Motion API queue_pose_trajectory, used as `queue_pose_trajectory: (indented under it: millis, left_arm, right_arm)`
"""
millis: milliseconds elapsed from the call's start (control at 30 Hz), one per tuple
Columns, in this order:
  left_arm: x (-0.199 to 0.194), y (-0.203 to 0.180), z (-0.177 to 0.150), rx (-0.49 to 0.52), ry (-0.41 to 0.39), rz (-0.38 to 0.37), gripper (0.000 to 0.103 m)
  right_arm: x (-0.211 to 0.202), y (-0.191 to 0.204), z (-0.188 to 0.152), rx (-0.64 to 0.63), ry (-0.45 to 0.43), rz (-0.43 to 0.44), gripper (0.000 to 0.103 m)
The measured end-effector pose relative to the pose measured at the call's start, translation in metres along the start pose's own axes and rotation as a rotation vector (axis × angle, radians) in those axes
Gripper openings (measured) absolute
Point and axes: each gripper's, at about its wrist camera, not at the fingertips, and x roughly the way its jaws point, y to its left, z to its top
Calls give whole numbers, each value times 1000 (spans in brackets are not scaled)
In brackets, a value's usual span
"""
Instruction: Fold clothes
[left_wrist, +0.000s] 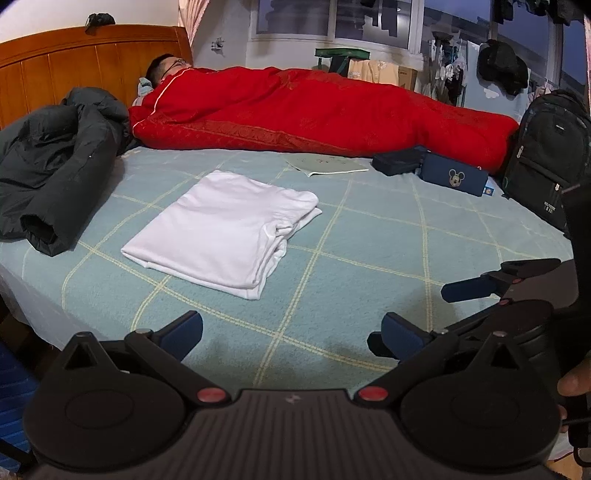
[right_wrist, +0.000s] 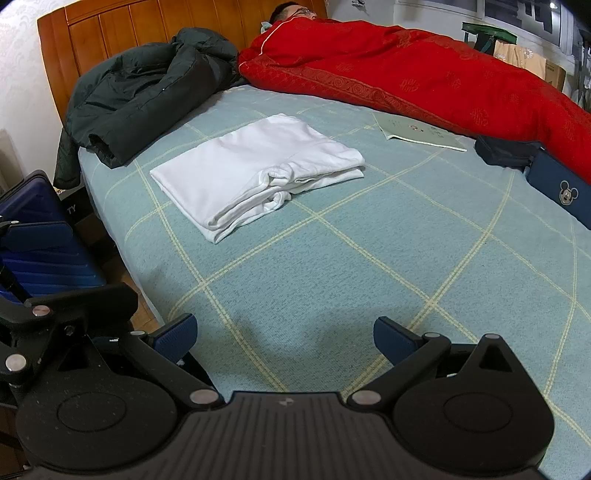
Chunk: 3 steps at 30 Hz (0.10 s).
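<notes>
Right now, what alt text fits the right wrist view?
A folded white garment lies on a blue checked bedsheet, beyond the open, empty right gripper. A dark jacket and a person under a red quilt lie behind.

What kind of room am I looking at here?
Most likely a home bedroom: a bed with a wooden headboard, a person lying under a red quilt, and folded white clothing on the sheet.

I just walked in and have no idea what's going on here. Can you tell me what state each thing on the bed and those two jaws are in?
White garment: folded, flat on the bed sheet, untouched.
Dark jacket: crumpled, unfolded, by the headboard.
Red quilt: spread over a lying person.
Booklet: closed, flat.
Left gripper: jaws open, empty.
Right gripper: jaws open, empty.
</notes>
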Motion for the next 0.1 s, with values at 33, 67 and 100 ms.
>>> queue_pose_trajectory:
  millis: [33,67,100]
  left_arm:
    - [0,0,0,0,0,1,102]
    - [0,-1,0,1,0,3,102]
    - [-1,-1,0,2,1,5,102]
  right_arm:
    - [0,0,0,0,0,0,103]
    - [0,0,0,0,0,1,103]
    - [0,0,0,-1,1,1,103]
